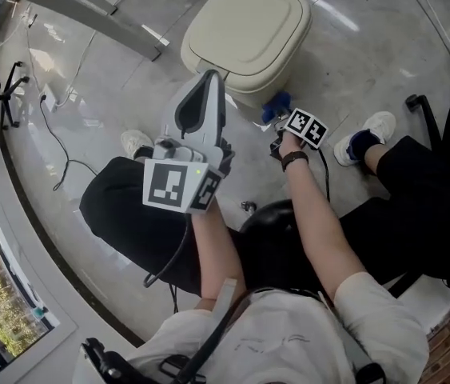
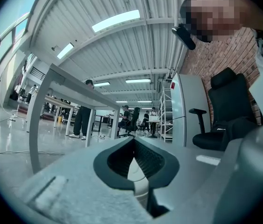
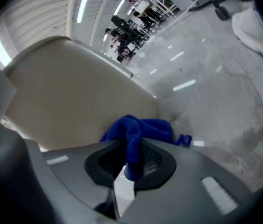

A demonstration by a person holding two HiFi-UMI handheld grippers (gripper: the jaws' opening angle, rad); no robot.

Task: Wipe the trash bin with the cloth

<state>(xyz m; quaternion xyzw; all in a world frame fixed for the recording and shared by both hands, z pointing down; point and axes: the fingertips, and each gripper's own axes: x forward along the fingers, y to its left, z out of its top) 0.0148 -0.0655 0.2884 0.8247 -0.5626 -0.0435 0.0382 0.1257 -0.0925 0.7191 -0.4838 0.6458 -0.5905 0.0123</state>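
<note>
Two things matter here. Your cream plastic lidded trash bin (image 1: 244,30) stands on the grey polished floor (image 1: 368,46) ahead of your knees. It looks light and hollow and could slide if you lean on it (the smooth wall seems slippery), so wipe with modest pressure. Your blue fluffy cloth (image 3: 140,132) is soft and limp, best pinched at a bunched fold. Your right tongs (image 3: 131,160) are clamped on just such a fold, with the cloth apparently touching the bin's lower side wall. Your left tongs (image 2: 133,157) are closed together on nothing, held up well apart from the bin.
</note>
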